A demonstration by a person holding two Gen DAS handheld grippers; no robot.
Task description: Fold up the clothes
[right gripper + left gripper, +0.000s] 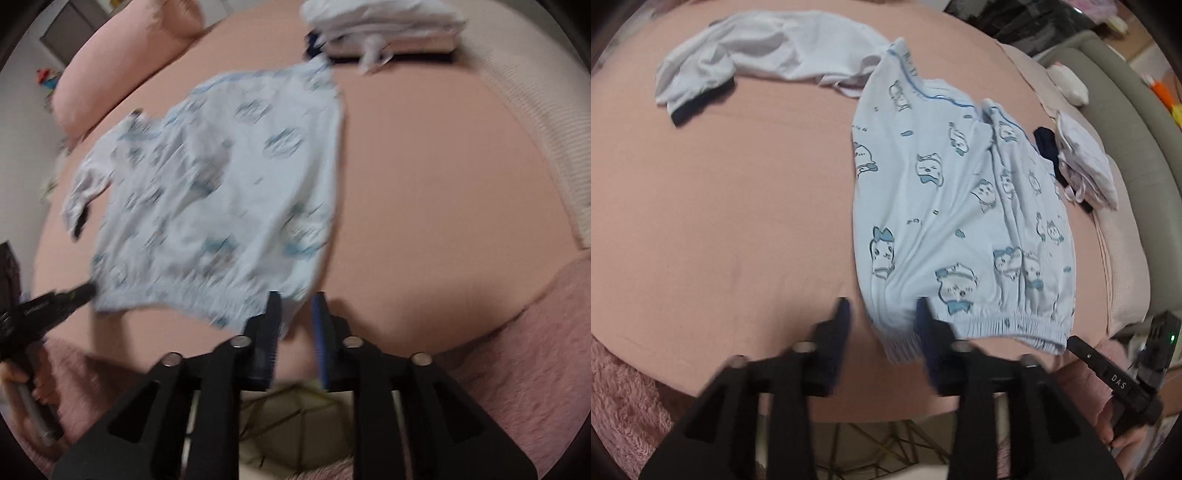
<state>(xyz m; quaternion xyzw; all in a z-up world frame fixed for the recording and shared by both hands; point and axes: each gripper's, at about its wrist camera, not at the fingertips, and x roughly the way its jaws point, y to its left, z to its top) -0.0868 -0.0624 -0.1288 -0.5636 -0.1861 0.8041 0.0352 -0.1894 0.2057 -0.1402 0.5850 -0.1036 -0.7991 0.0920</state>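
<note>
Light blue pyjama trousers with a cartoon print (945, 221) lie on the pink bed sheet (720, 221), folded lengthwise, elastic waistband toward me. My left gripper (882, 306) is open, its jaws astride the waistband's left corner, not closed on it. In the right wrist view, which is blurred by motion, the same trousers (229, 192) lie left of centre. My right gripper (297, 299) is open at the waistband's right corner. Each gripper shows in the other's view: the right one (1115, 376) and the left one (55, 299).
A white garment with a dark cuff (757, 55) lies crumpled at the far left of the bed. Folded pale clothes (1082, 158) and a dark item sit at the right, also seen stacked (388, 26). A pink pillow (122, 62), a grey bed frame (1137, 122), and a fuzzy pink blanket (535, 350) border the sheet.
</note>
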